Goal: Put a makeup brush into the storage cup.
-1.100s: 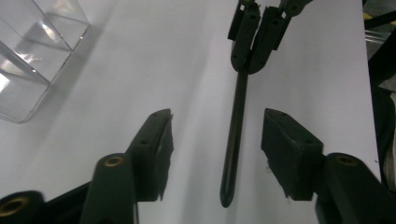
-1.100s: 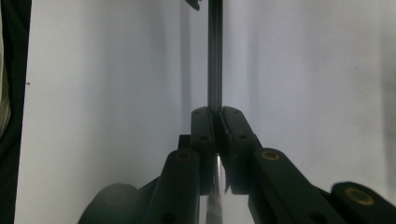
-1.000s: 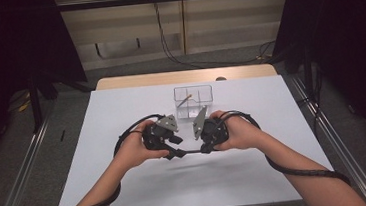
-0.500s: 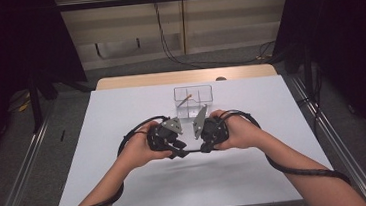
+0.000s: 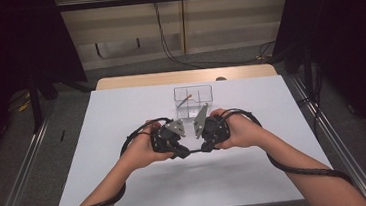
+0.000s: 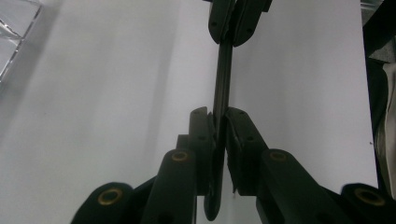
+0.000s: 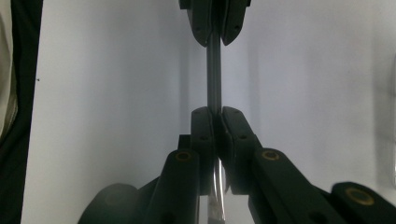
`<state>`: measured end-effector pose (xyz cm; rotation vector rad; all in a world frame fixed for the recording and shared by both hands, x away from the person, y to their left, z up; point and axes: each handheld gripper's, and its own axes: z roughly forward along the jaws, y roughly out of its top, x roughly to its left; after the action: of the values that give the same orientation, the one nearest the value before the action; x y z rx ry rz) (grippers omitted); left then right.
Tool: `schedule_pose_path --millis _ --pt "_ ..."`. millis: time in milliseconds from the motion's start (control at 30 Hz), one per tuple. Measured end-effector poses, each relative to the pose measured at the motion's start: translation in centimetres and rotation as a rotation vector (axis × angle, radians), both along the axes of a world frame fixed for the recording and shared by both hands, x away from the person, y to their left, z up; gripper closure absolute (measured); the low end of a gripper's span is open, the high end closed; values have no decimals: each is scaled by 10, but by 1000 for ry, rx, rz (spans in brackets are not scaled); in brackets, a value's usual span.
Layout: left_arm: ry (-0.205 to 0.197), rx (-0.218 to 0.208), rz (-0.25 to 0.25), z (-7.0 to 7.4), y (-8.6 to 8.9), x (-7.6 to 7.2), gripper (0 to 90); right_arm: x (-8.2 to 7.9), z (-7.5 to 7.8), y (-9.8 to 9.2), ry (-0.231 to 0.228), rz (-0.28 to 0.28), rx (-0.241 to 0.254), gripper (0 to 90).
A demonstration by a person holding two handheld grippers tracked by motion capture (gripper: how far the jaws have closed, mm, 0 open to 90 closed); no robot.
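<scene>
1. Thin dark rod (image 6: 222, 79) hangs level between your two grippers, just above the white surface (image 5: 122, 118), near its middle.
2. Handling, my read: light, stiff, narrow; smooth, so likely to twist or slip if you ease the squeeze.
3. Left gripper (image 5: 184, 152): fingers (image 6: 201, 128) have just been closing and now clamp one end of the rod.
4. Right gripper (image 5: 201, 148): fingers (image 7: 233, 126) pinch the other end.
5. Grip near the ends w/ pads flat, as now.
6. Clear compartment box (image 5: 193, 96) sits beyond the hands, holding a small stick-like item.
</scene>
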<state>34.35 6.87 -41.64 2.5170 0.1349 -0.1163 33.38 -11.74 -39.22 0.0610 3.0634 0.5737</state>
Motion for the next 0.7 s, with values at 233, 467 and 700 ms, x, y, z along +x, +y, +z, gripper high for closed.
schedule_pose_path --millis 233,467,700 --pt "-13 11 -15 1 0 -1 820 1 6 1 -7 16 14 848" --pt "-5 35 -33 -1 0 -4 836 1 12 1 9 10 43 847" --pt "39 56 -26 -2 1 -5 842 2 9 2 12 23 78 845"
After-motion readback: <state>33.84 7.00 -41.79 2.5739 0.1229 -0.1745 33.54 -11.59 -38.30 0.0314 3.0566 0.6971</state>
